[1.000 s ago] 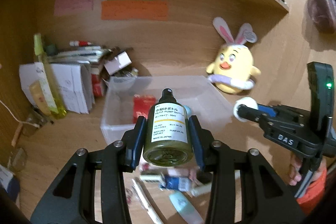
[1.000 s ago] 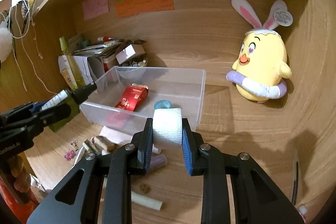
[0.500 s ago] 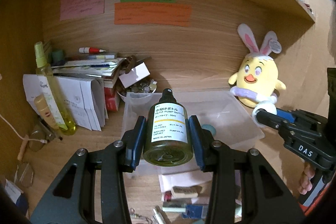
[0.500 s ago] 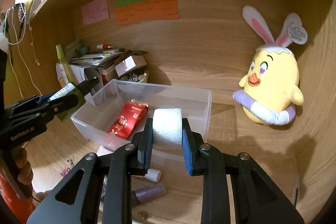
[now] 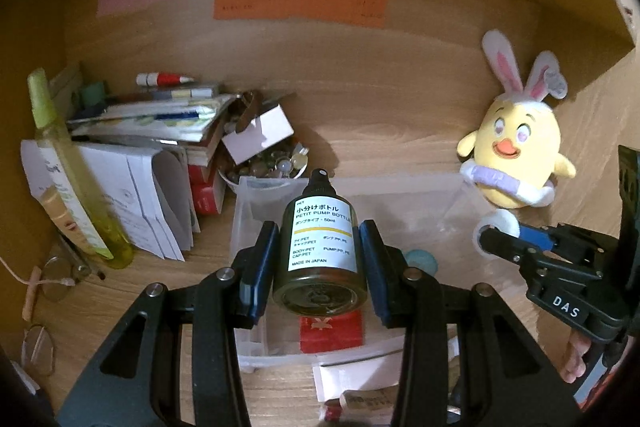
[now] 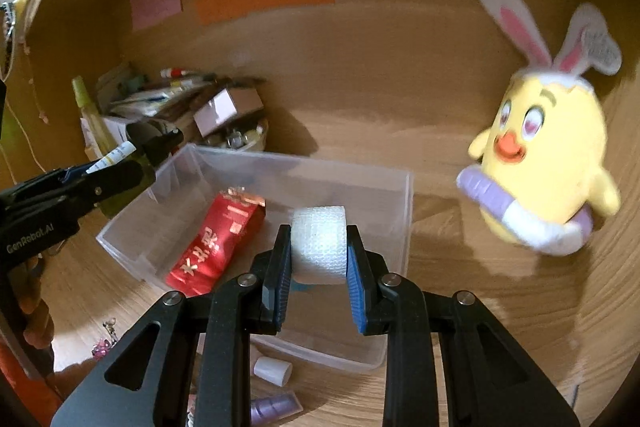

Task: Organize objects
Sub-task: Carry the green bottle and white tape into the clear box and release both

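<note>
My left gripper (image 5: 320,247) is shut on a dark pump bottle (image 5: 322,239) with a white label and holds it above the clear plastic bin (image 5: 248,223); the bottle also shows in the right wrist view (image 6: 128,163) over the bin's left end. My right gripper (image 6: 319,247) is shut on a white tape roll (image 6: 319,241) above the bin (image 6: 404,211); the roll also shows in the left wrist view (image 5: 496,231). In the bin lie a red packet (image 6: 216,243) and a teal round item (image 5: 422,261).
A yellow bunny-eared plush (image 6: 548,167) leans on the back wall at right. Stacked papers, boxes and a tall yellow-green bottle (image 5: 68,171) stand at left. Small tubes and caps (image 6: 274,371) lie on the wood surface in front of the bin. Glasses (image 5: 60,275) lie far left.
Both grippers have moved forward and over the bin with their objects still held. The bin and plush look larger and closer than before.
</note>
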The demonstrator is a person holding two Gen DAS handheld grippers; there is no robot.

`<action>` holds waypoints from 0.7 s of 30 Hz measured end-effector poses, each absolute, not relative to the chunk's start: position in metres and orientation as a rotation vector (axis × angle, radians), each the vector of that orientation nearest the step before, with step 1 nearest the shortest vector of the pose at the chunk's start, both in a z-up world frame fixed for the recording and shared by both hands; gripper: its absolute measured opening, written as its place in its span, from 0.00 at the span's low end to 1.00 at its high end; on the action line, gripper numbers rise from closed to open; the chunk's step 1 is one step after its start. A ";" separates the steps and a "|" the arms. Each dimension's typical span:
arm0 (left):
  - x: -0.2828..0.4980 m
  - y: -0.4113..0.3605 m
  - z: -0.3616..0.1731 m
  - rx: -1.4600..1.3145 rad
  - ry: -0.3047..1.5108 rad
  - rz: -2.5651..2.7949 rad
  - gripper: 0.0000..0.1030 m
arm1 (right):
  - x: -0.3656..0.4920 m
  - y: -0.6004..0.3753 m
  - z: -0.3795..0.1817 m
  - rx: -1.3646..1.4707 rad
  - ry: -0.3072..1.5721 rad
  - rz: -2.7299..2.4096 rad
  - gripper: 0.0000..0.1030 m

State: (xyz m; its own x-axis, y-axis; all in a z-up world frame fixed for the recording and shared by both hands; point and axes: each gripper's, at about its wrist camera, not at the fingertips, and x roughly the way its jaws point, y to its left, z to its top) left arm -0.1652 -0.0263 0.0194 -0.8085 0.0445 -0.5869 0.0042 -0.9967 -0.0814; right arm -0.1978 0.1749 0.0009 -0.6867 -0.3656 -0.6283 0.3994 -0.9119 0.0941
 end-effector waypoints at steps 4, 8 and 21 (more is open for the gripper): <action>-0.179 -0.030 0.007 -1.031 -0.150 2.931 0.40 | -0.202 0.172 -0.007 0.963 0.093 -2.541 0.22; -0.190 -0.034 -0.006 -1.093 -0.191 2.893 0.40 | -0.206 0.166 -0.016 0.994 0.130 -2.531 0.22; -0.199 -0.026 -0.024 -1.165 -0.147 2.862 0.40 | -0.208 0.151 -0.028 1.026 0.214 -2.519 0.22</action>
State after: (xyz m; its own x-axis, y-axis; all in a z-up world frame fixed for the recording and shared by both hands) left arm -0.1993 -0.0264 -0.0244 -0.7152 0.0803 -0.6943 -0.0088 -0.9943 -0.1059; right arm -0.2084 0.1510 -0.0280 -0.6448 -0.3143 -0.6967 0.4276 -0.9039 0.0120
